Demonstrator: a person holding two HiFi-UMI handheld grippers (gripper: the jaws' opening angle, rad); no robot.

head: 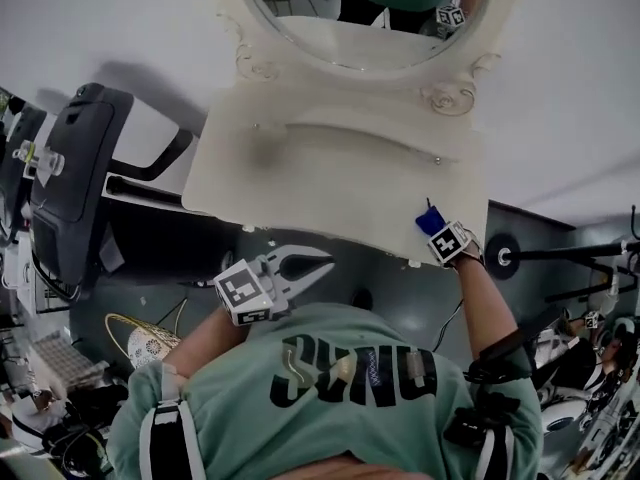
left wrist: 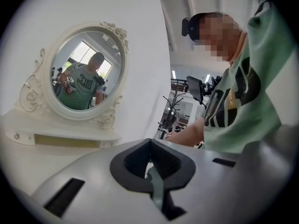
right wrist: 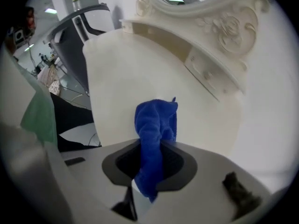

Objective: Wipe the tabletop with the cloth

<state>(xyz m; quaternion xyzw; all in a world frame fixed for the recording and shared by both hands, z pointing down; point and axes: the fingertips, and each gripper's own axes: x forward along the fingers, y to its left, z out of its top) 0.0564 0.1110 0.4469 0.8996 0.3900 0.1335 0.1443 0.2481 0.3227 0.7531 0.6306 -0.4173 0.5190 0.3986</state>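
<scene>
Seen from above, a bulky black machine stands at the far left, beside a cream-white dressing table whose bare rectangular tabletop lies below an ornate oval mirror. Left of centre, the left gripper hangs off the table's front edge, over the person's green shirt. Its own view shows its jaws drawn together at the tips with nothing between them. Further right, at the table's front right corner, the right gripper has its jaws clamped on a bunched bright blue terry cloth. In the right gripper view the cloth pokes out past the jaws towards the pale surface; whether it touches the surface cannot be told. The wipe looks to be only starting, from this corner. The next move probably calls for pressing the cloth flat on the tabletop and sweeping it leftward across the open surface.
</scene>
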